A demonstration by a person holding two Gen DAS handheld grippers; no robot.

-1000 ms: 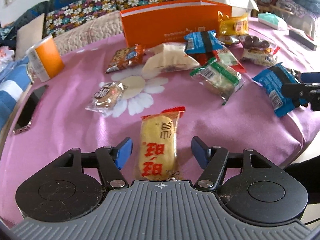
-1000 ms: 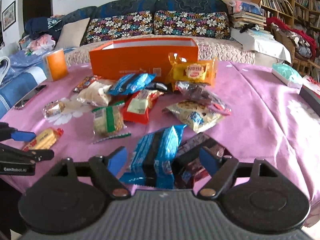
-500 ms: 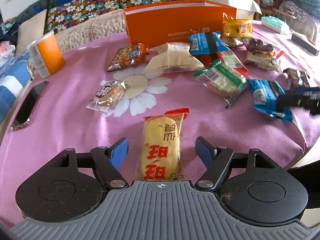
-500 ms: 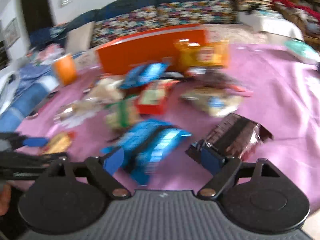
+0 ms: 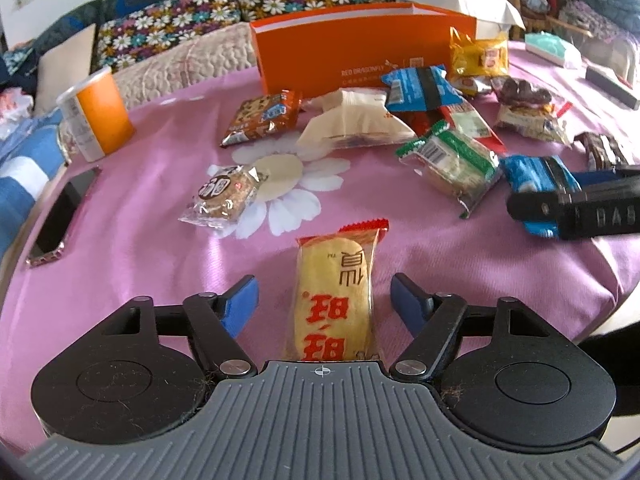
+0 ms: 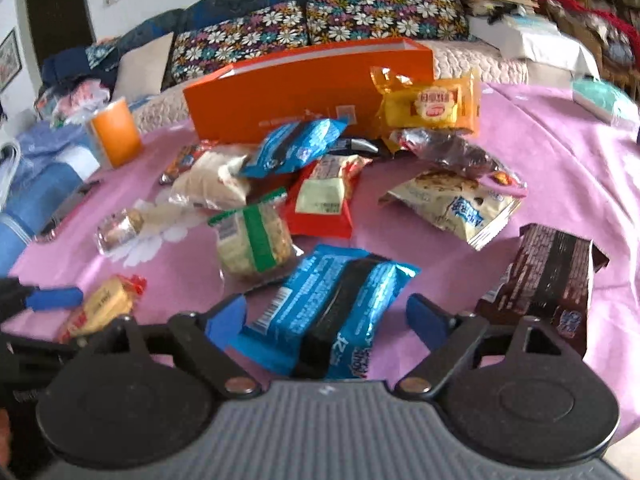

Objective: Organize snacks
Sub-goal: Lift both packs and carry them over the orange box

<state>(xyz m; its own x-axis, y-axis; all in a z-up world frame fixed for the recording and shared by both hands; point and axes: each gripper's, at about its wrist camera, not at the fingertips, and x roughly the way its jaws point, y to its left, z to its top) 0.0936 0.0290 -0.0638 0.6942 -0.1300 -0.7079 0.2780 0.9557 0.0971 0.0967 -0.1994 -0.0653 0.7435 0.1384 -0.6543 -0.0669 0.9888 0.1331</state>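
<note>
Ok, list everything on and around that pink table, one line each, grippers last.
tablecloth: one, pink with a white flower, covers the table
box: one, orange, far edge of table
cup: one, orange and white, far left
phone: one, dark, left edge
rice cracker: one, yellow, between the left jaws
blue packets: two, one between the right jaws, one by the box
brown packet: one, right of right gripper
green-striped packet: one, middle
red packet: one, middle
yellow bag: one, against the box
round cake: one, clear wrapper, on the flower
sofa: one, flowered, behind table
left gripper: closing, pads not touching
right gripper: closing, pads not touching
</note>
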